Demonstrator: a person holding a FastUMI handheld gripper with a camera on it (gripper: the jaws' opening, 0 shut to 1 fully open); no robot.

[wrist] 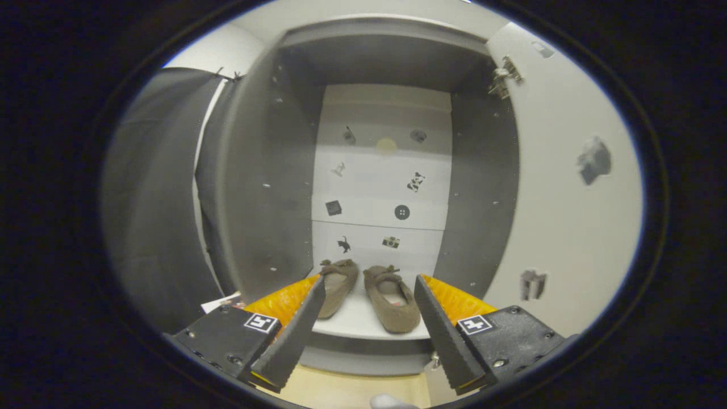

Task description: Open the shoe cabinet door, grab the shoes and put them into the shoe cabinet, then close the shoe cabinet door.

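Gripper view: cabinet (267,187) stands open, its door (568,227) swung to the right of frame. Both shoes (369,292) lie side by side on the bottom shelf (363,324), lower centre, toes toward the rear panel. The gripper (369,289) is spread wide and holds nothing; the shoes sit just beyond the fingertips (423,287), apart from them. Judged light, soft and pliable slippers; the heel rim would offer best purchase. Remaining step appears to be closing the door.

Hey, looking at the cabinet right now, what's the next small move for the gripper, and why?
Probably swing over to the open door on the right to push it closed. Both shoes already sit on the cabinet floor beyond the fingers, and the gripper is open, holding nothing.
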